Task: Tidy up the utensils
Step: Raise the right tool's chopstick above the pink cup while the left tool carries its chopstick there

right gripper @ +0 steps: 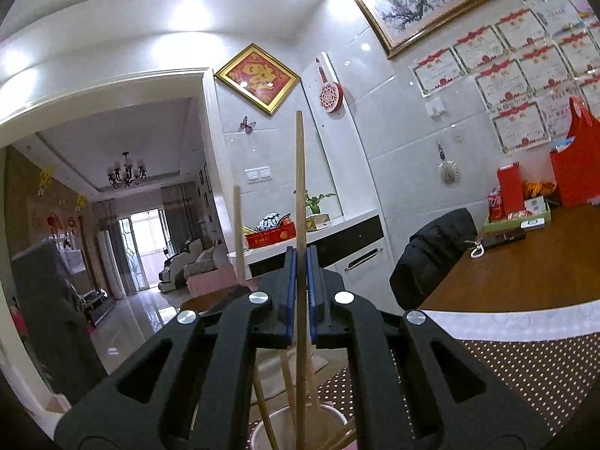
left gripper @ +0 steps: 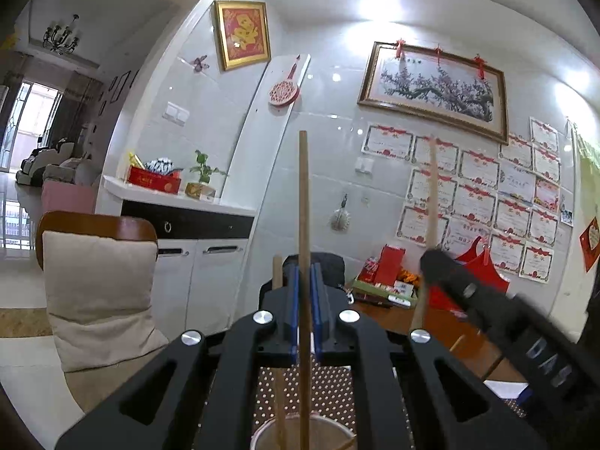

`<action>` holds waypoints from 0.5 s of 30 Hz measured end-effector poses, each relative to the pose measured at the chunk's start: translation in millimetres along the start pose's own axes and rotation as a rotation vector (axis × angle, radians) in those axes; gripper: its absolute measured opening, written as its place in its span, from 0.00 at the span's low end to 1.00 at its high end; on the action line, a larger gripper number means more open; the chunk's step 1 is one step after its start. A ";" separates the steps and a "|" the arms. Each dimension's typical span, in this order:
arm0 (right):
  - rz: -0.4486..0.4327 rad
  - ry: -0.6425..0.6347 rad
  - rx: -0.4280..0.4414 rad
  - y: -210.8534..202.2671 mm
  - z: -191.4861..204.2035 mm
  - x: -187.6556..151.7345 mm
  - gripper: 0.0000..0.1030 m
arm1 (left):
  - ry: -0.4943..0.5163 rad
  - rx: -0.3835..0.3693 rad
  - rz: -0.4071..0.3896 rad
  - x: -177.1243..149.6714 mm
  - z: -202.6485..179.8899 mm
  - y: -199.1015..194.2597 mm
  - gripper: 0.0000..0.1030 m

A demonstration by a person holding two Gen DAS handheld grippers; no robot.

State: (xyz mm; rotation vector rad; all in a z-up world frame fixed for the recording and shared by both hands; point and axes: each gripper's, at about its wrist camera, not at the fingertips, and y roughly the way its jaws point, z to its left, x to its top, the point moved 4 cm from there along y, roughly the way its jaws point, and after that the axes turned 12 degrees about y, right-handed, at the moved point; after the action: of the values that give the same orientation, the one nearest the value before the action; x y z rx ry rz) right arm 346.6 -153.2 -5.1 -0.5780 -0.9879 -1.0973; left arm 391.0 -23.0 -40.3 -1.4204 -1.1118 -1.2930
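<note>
Left gripper (left gripper: pixel 304 311): clenched on one upright wooden chopstick (left gripper: pixel 303 195).
Right gripper (right gripper: pixel 301 292): clenched on another upright wooden chopstick (right gripper: pixel 299 187).
Round metal cup (right gripper: pixel 333 414), on the dotted brown mat (right gripper: pixel 525 371) at the table's near edge: several chopsticks already inside.
Remaining, by judgement: dropping both held sticks in.

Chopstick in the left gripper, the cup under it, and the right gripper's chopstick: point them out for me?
Left gripper's chopstick (left gripper: pixel 303 195): left wrist view, upper shaft above the pads.
Cup (left gripper: pixel 262 433): left wrist view, near rim.
Right gripper's chopstick (right gripper: pixel 299 172): right wrist view, upper shaft.
</note>
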 end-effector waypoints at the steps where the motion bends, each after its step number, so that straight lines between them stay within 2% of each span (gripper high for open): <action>1: -0.004 -0.010 -0.001 -0.7 1.5 -0.2 0.06 | -0.004 0.001 0.010 -3.5 1.4 1.1 0.06; 10: -0.030 -0.068 0.006 -7.8 14.1 -8.2 0.06 | 0.001 -0.009 0.046 -19.1 6.4 -13.0 0.07; 11: -0.029 -0.070 0.006 -7.6 14.4 -8.9 0.06 | -0.002 -0.012 0.049 -19.5 7.3 -14.7 0.10; 12: -0.026 -0.071 0.007 -7.6 15.2 -10.0 0.06 | -0.007 -0.015 0.056 -19.9 8.4 -16.2 0.20; 15: -0.027 -0.091 -0.003 -9.5 16.9 -13.5 0.06 | -0.011 -0.013 0.056 -20.9 10.3 -21.0 0.21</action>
State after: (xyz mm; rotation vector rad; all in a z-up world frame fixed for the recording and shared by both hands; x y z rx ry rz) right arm 330.1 -137.0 -9.7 -0.6230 -1.0756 -1.1039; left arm 371.4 -9.8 -60.9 -1.4595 -1.0653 -1.2559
